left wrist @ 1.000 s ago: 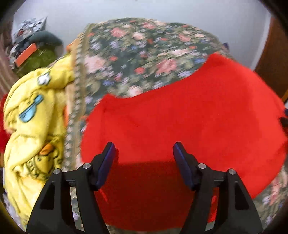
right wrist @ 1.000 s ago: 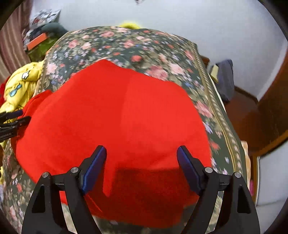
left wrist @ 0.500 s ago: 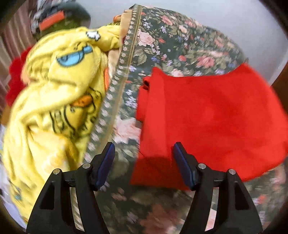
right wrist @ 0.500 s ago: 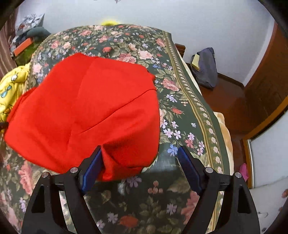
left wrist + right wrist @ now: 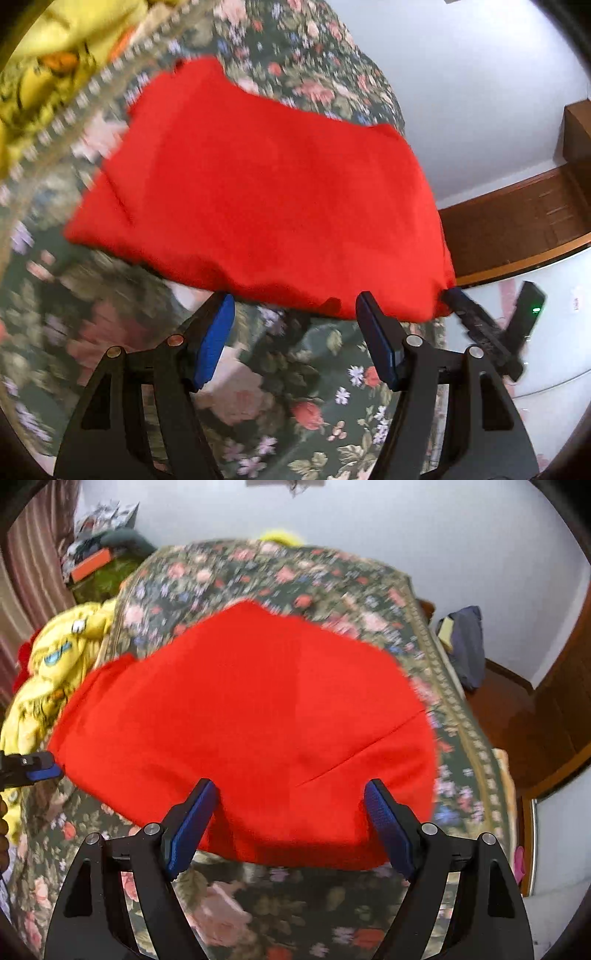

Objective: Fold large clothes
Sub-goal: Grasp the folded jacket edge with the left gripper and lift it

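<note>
Left wrist view: the left gripper is seen angled downward over a floral bedspread, its frame tilted so that the bed edge runs diagonally.
Left jaws: held wide apart, with nothing between the blue pads; the near hem of the red garment lies just beyond the fingertips, and contact cannot be confirmed.
Red garment, left view: spread flat on the bedspread in a folded slab, with a yellow cartoon-print blanket bunched past the bedspread's patterned border at upper left.
Other gripper, left view: the right gripper is seen at the garment's right-hand corner, its tip touching or just beside the cloth; a grip cannot be told from here.
Background, left view: a white wall and a brown wooden panel are seen at right.

Right wrist view: the right gripper is pointed steeply down at the garment's near edge.
Right jaws: spread wide and empty-handed; the garment's near edge sits between and behind the two pads, unpinched.
Other gripper, right view: the left gripper is seen at the far left edge, at the garment's left corner, nothing visibly clamped.
Surroundings, right view: the yellow blanket lies left of the bed, and a dark bag is seen by the wall at right.
</note>
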`<state>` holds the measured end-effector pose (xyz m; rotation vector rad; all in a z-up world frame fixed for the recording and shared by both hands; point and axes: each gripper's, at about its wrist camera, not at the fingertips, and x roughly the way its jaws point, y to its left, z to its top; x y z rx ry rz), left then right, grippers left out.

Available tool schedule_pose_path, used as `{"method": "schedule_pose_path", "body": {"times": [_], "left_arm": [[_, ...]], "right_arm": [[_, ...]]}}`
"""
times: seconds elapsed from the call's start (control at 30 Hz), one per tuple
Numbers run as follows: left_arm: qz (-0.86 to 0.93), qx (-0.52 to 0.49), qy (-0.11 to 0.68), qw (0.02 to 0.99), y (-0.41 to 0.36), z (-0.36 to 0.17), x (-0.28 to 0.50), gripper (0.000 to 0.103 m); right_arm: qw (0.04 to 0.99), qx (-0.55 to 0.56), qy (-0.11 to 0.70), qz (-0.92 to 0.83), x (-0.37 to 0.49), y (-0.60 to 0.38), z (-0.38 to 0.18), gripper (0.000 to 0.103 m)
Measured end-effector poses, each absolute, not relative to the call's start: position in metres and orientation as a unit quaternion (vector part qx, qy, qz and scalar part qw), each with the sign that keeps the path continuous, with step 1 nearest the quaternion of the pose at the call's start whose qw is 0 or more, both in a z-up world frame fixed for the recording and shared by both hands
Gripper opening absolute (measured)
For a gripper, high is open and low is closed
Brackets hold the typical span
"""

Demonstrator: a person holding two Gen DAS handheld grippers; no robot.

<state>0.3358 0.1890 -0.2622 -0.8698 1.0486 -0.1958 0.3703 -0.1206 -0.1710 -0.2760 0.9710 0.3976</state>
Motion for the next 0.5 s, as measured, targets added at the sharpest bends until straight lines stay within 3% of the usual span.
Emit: {"method": "schedule_pose_path", "body": {"times": [0.2, 0.37, 0.5], "left_arm": [[-0.101, -0.447, 0.454, 0.764, 0.202, -0.276, 0.347, 0.065], [-0.082, -0.471, 0.433, 0.764, 0.223, -0.285, 0.364, 0.052], [-0.048, -0.457, 0.429, 0.777, 0.226, -0.289, 0.384, 0.050]], "right_arm": [[0.844, -0.163, 0.475, 0.190, 0.365, -0.104, -0.196, 0.080], [0.845, -0.160, 0.474, 0.191, 0.366, -0.106, -0.194, 0.081], [0.845, -0.154, 0.476, 0.191, 0.366, -0.105, -0.195, 0.081]]}}
